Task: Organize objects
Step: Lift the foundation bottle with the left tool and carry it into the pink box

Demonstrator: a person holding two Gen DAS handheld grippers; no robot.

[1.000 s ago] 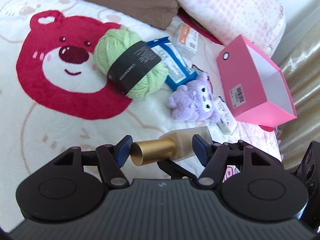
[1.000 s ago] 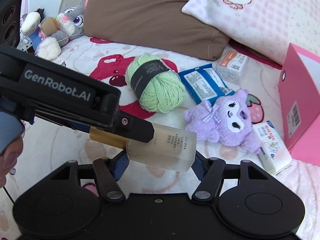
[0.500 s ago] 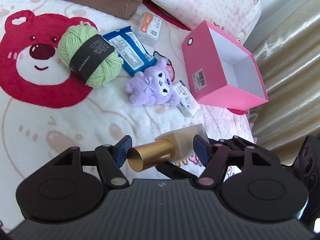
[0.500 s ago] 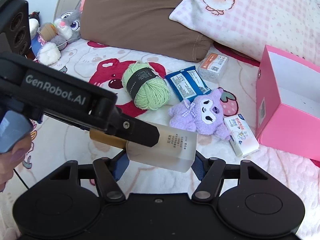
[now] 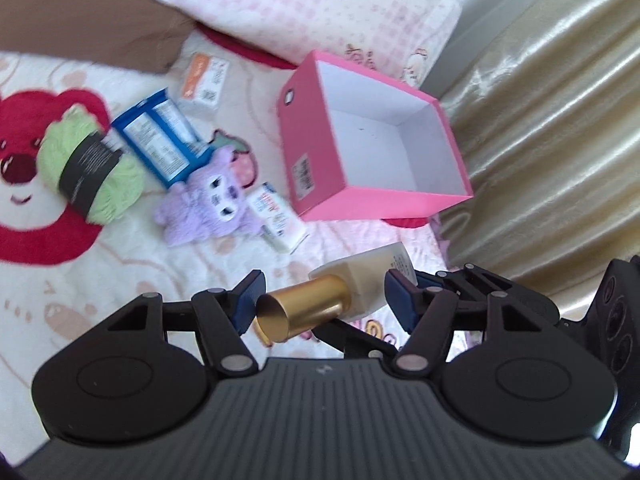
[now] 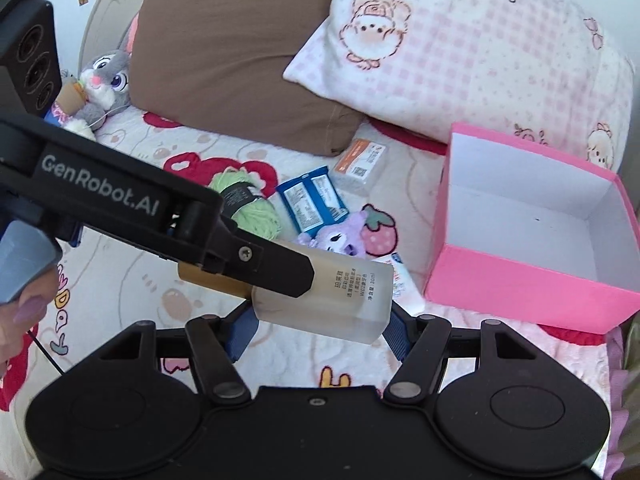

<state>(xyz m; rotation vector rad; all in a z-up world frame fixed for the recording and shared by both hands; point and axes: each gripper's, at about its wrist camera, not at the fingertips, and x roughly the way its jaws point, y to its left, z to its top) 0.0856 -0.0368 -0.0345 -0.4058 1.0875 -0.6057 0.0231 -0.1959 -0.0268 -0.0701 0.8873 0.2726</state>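
Observation:
A frosted bottle (image 6: pixel 340 300) with a gold cap (image 5: pixel 304 312) is held in the air above the bed, lying crosswise. Both grippers hold it: my left gripper (image 5: pixel 322 300) is shut across its length, and my right gripper (image 6: pixel 320 320) is shut on its frosted body. The left gripper's finger (image 6: pixel 264 260) crosses over the bottle in the right wrist view. An open, empty pink box (image 5: pixel 372 148) (image 6: pixel 532 232) stands on the bed ahead and to the right.
On the bear-print blanket (image 5: pixel 48 240) lie a green yarn ball (image 5: pixel 92 176), a blue packet (image 5: pixel 160 140), a purple plush (image 5: pixel 212 204), a small white carton (image 5: pixel 278 220) and an orange-white pack (image 5: pixel 204 80). Pillows (image 6: pixel 460 60) lie behind. A gold curtain (image 5: pixel 552 120) hangs right.
Both grippers have risen and moved right with the bottle. The pink box has come nearer and its open inside now shows.

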